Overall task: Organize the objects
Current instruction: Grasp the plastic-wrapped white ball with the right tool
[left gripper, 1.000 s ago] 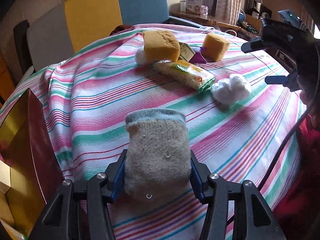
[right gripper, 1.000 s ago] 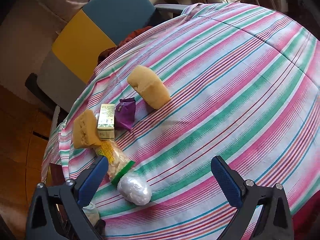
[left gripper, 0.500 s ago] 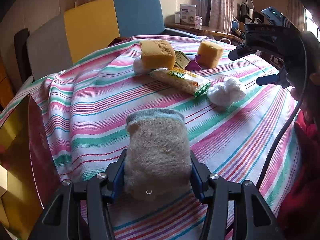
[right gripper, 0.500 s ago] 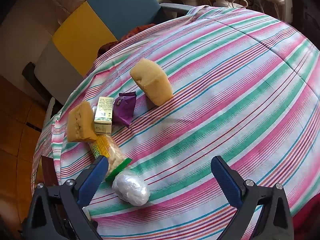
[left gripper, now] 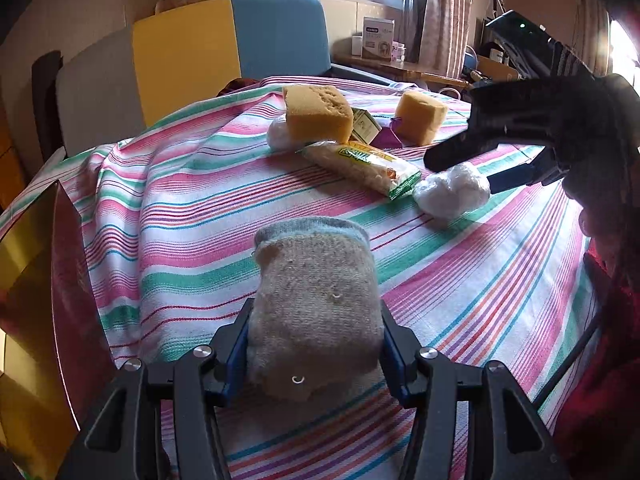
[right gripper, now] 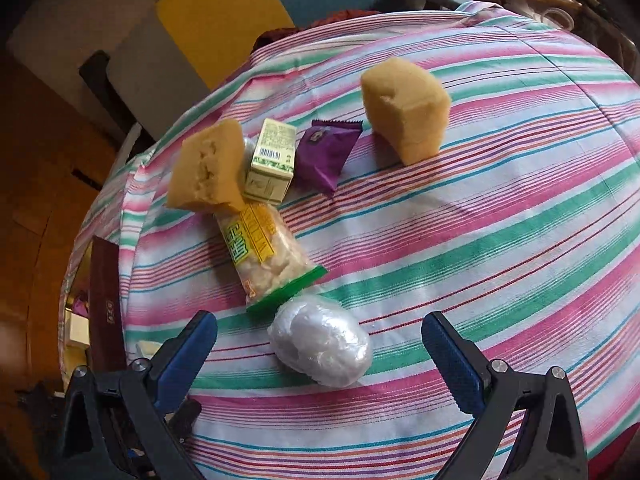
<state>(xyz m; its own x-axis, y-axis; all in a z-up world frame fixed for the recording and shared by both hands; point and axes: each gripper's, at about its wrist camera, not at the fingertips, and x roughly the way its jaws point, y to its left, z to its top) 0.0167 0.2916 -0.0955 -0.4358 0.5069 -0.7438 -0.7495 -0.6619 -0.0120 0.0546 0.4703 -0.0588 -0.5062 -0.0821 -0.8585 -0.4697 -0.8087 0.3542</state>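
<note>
My left gripper [left gripper: 314, 340] is shut on a rolled grey sock [left gripper: 316, 292], held over the near part of the striped tablecloth [left gripper: 192, 208]. My right gripper [right gripper: 318, 344] is open and hovers just above a white plastic-wrapped ball [right gripper: 320, 338], which lies between its fingers; the gripper also shows in the left wrist view [left gripper: 472, 168] beside the ball [left gripper: 452, 192]. Beyond lie a snack packet [right gripper: 264, 252], a small carton [right gripper: 272, 160], a purple pouch [right gripper: 326, 152] and two yellow sponges [right gripper: 208, 168] [right gripper: 404, 110].
A dark red and gold box [left gripper: 36, 304] stands at the table's left edge, also in the right wrist view [right gripper: 105, 300]. A yellow, blue and grey chair [left gripper: 192, 56] stands behind the table. A desk with boxes [left gripper: 380, 40] is at the back right.
My right gripper has come down and closer to the white wrapped ball, which now lies between its open fingers. My left gripper still holds the sock and has tilted slightly.
</note>
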